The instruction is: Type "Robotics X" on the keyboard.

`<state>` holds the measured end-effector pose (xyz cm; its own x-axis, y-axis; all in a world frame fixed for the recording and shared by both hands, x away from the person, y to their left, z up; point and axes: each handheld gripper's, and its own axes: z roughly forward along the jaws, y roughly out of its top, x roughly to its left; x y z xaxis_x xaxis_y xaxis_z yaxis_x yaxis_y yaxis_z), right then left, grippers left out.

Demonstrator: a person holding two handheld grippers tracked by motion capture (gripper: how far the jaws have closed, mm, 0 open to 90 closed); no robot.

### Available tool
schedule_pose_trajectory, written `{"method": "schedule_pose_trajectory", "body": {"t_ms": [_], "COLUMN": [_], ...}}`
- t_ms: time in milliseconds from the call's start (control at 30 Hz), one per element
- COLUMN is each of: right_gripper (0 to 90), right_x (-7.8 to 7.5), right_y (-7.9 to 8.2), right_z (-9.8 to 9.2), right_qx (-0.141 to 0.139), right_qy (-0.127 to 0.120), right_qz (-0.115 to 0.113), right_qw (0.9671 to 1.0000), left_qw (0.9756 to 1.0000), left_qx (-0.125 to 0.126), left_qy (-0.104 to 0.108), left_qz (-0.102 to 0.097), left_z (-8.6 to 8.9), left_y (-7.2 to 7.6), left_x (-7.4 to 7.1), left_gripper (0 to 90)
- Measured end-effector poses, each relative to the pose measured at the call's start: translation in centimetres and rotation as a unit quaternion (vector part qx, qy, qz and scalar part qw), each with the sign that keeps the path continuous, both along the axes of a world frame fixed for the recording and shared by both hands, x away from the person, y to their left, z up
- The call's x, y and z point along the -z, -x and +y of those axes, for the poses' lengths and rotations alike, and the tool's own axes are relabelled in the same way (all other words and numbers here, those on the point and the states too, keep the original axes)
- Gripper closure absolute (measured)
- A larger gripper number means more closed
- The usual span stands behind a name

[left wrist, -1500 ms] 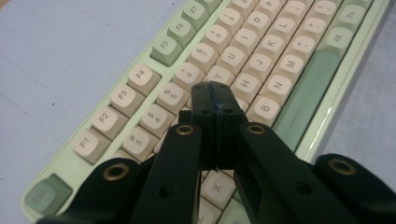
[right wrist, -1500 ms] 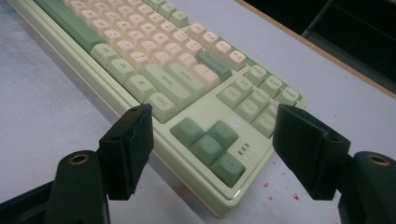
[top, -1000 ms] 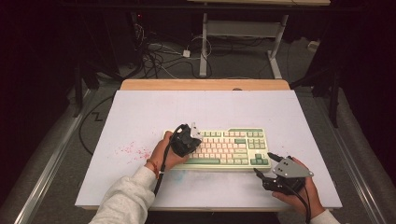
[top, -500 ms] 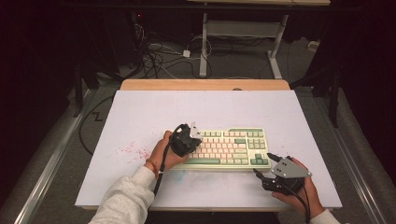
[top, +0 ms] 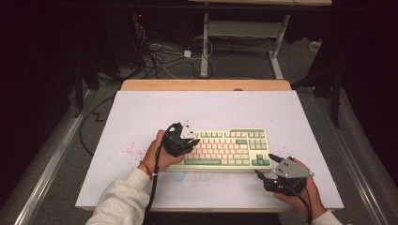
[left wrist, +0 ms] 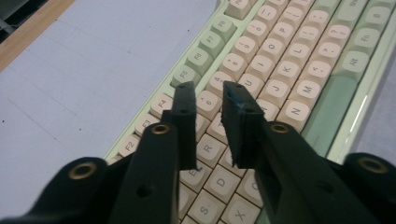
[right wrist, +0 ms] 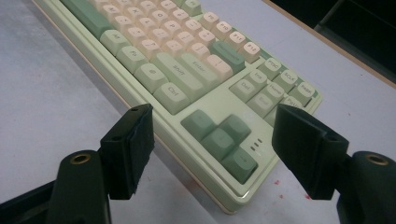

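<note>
Item: keyboard (top: 225, 147), pale green case with cream and green keycaps, lying flat on the white table cover (top: 141, 117), near the person's edge and slightly right of centre.

Handling, as judged: a rigid slab, probably moderately heavy, looking smooth and a little slippery on its plastic rim. The keycaps are likely coming loose under a sideways pull, so any lift is best taken at the case edges or corners, not at the keys.

Left gripper (left wrist: 208, 93): hovering low over the upper-left key rows, tips above the number and top letter keys; jaws have just been opening, now standing narrowly apart with nothing between them and no pad pressing a key.

Right gripper (right wrist: 215, 140): standing wide, jaws straddling the near right corner of the case by the arrow keys (right wrist: 219, 137), pads apart from the plastic, holding nothing.

Red specks (top: 126, 150) are showing on the cover, left of the keyboard.
</note>
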<state>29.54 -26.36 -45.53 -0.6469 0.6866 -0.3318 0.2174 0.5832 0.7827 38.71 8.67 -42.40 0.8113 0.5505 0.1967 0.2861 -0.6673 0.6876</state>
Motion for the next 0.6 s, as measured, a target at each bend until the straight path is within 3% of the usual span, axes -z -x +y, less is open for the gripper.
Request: {"method": "schedule_pose_trajectory", "body": {"t_ms": [133,267,433,600], "right_gripper": [30.1,30.1,30.0,30.5], "right_x": [-0.1,0.0,-0.1,-0.1], "right_y": [0.0,0.0,0.0,-0.1], "right_z": [-0.1,-0.1,-0.1,-0.2], "right_qx": [0.002,0.003,-0.001,0.003], "right_qy": [-0.002,0.000,-0.007,-0.010], "right_qz": [-0.001,0.001,0.003,0.010], "right_qw": [1.0000,1.0000,1.0000,0.9999], "left_qw": [0.9997,0.9987,0.9974,0.9952], "left_qx": [-0.006,-0.009,-0.004,-0.027], "left_qy": [0.016,0.024,0.043,0.045], "left_qz": [-0.015,-0.044,-0.057,-0.082], "left_z": [0.5,1.0,1.8,2.8], "left_y": [0.6,1.3,2.2,3.0], "left_x": [-0.4,-0.7,-0.7,-0.3], "left_gripper": [59.1,47.3,33.4,22.1]}}
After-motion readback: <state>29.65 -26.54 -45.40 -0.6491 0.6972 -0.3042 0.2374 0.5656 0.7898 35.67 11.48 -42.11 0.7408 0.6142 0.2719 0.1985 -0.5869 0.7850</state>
